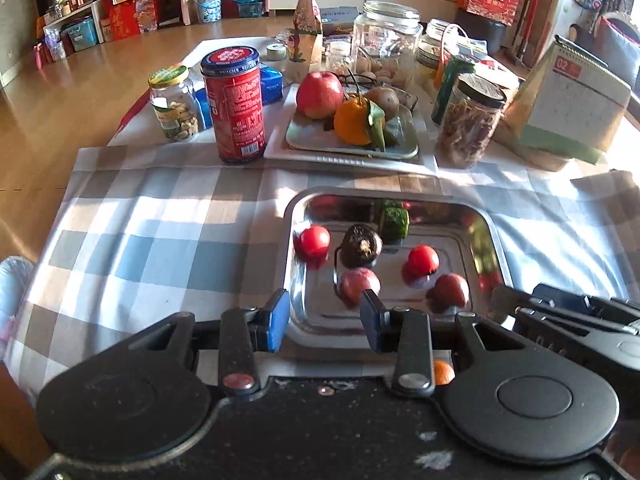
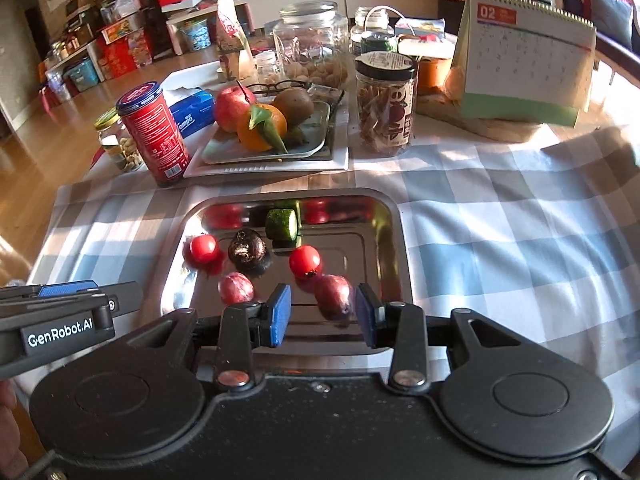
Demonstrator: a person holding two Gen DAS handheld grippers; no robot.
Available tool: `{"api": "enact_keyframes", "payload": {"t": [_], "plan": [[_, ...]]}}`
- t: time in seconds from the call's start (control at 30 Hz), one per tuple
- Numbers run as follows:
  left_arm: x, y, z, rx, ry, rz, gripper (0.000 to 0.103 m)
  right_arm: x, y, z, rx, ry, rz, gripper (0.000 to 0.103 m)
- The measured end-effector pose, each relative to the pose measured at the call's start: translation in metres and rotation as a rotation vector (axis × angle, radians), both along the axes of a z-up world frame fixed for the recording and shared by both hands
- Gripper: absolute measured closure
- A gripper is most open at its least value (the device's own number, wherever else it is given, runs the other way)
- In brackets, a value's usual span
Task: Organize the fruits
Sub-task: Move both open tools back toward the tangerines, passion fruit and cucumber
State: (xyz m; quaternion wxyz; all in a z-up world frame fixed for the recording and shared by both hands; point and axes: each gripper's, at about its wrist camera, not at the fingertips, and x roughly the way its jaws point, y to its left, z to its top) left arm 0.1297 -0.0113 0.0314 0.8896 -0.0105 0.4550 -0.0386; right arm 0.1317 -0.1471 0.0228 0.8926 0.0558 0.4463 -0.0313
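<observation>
I see the shiny steel tray (image 2: 390,240) on the checked blue-and-white tablecloth (image 2: 500,240), holding small red tomatoes (image 2: 305,261) and purple fruits (image 2: 334,295). My left gripper (image 1: 326,320) and right gripper (image 2: 324,314) hover at its near edge, fingers spread, pinching nothing.

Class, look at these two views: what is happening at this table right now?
A person holds a gripper in each hand over a steel tray on a checked cloth. The tray holds two cherry tomatoes, two reddish-purple fruits, a dark round fruit and a cucumber piece. The left gripper and right gripper are both open and hold nothing. Behind, a plate carries an apple, an orange and a kiwi.
</observation>
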Motion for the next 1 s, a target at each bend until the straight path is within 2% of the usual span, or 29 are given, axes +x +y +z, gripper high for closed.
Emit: {"api": "enact_keyframes", "payload": {"t": [0.2, 0.33, 0.5, 1.0], "plan": [[-0.018, -0.002, -0.009, -0.01, 0.017, -0.022, 0.063, -0.016, -0.009, 0.002, -0.018, 0.002, 0.015, 0.056], [-0.031, -0.01, -0.019, 0.013, 0.026, -0.066, 0.063, -0.029, -0.015, 0.001, -0.023, 0.01, 0.02, 0.05], [-0.044, -0.016, -0.029, 0.023, 0.04, -0.095, 0.063, -0.046, -0.022, -0.003, -0.022, 0.018, 0.011, 0.05], [-0.074, -0.017, -0.053, 0.051, 0.065, -0.163, 0.063, -0.083, -0.032, -0.027, 0.088, 0.124, -0.067, 0.049]]}}
